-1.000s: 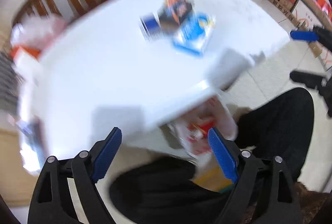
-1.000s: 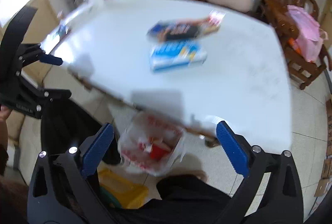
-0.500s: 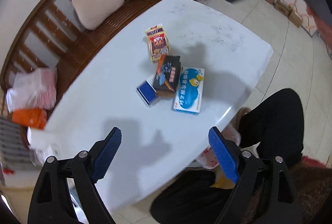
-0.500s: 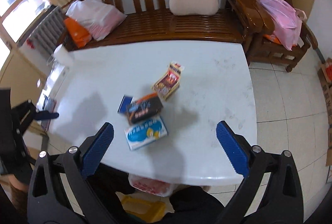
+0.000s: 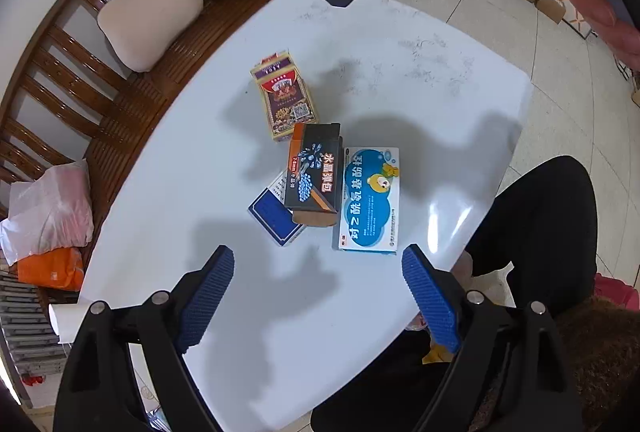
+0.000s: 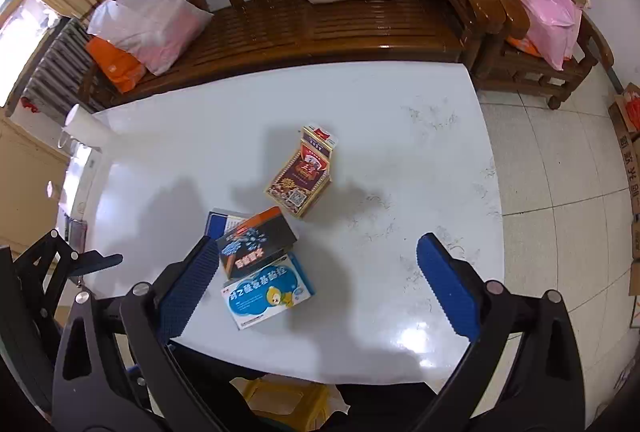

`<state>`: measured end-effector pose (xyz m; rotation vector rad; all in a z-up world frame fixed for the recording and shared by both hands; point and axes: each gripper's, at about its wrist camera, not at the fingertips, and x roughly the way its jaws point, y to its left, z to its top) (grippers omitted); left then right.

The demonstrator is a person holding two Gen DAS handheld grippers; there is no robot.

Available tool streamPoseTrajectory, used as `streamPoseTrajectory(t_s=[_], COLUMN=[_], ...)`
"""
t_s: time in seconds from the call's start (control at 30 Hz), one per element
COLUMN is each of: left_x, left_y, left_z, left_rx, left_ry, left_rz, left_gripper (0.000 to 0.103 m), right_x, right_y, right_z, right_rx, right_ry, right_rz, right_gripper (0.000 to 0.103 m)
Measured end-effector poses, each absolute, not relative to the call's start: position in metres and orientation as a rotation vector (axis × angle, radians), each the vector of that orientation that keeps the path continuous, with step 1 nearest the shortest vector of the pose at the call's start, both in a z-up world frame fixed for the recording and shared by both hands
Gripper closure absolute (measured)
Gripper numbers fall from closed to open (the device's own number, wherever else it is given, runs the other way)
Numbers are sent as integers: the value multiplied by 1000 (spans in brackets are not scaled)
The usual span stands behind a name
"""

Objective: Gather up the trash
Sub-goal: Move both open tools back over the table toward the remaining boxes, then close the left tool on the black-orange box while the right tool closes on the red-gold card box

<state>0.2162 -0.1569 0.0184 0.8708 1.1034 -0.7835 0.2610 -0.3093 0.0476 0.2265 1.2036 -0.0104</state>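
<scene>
- Red-gold carton (image 5: 284,98): flat on table, apart.
- Black box (image 5: 314,168): atop dark blue pack (image 5: 274,214), touching blue-white medicine box (image 5: 370,200).

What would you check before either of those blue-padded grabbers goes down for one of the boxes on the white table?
1. Left gripper open and empty: ok.
2. Right gripper open and empty: ok.
3. Boxes within view on the white table: ok.
4. Black box free to lift: ok, it lies on top, leaning on the dark blue box and beside the blue-and-white medicine box.
5. Red-and-gold box clear of the pile: ok in the right wrist view; the left wrist view shows its corner at the black box.
6. Trash bag ready to receive: cannot tell, none shows.
</scene>
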Motion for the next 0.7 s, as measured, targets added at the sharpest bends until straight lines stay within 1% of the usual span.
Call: streamPoseTrajectory(t_s=[0.23,0.43,0.7], left_x=[233,252,274], left_y=[-171,-180,-186], left_z=[-14,-42,-69], left_rx=[901,917,911], left_ry=[1153,1200,1249], left_rz=[-792,-780,-786], left_gripper=[19,19,19], right_x=[289,325,362], right_y=[-307,-308,-291], right_z=[21,-22,-67], right_rx=[243,294,277], right_ry=[1257,1361,1466], right_rz=[-15,-28,-41], right_gripper=[6,6,6])
